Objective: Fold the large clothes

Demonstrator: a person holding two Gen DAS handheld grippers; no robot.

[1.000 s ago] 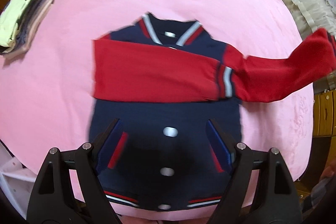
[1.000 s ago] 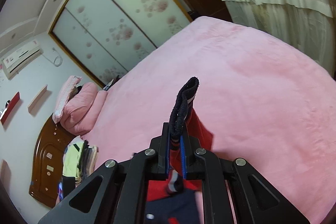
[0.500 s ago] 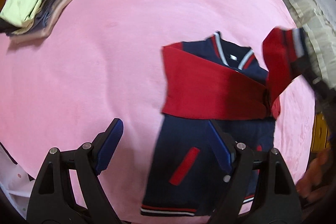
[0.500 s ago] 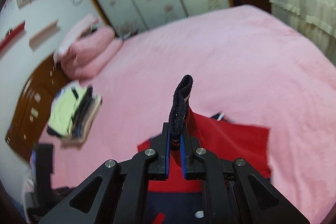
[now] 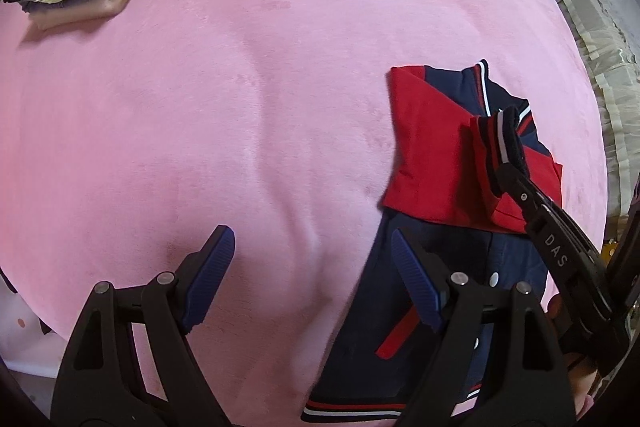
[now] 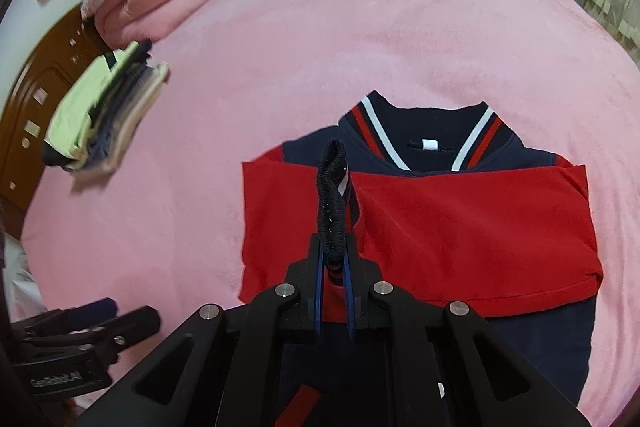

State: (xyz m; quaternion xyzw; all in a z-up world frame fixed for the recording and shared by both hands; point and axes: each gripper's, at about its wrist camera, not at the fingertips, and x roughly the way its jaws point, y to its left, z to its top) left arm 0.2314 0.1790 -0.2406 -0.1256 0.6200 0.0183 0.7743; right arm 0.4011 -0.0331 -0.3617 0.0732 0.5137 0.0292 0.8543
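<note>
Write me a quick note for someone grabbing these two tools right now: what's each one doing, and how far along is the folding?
Right gripper: shut on the cuff of the second red sleeve, held over the jacket's chest.
Left gripper: open, empty, over the pink bed beside the jacket.
Done: one sleeve lies folded across the chest; the jacket lies flat, collar away from you.
Left: lay this sleeve down, let go, fold the body, perhaps add it to the folded pile.
</note>
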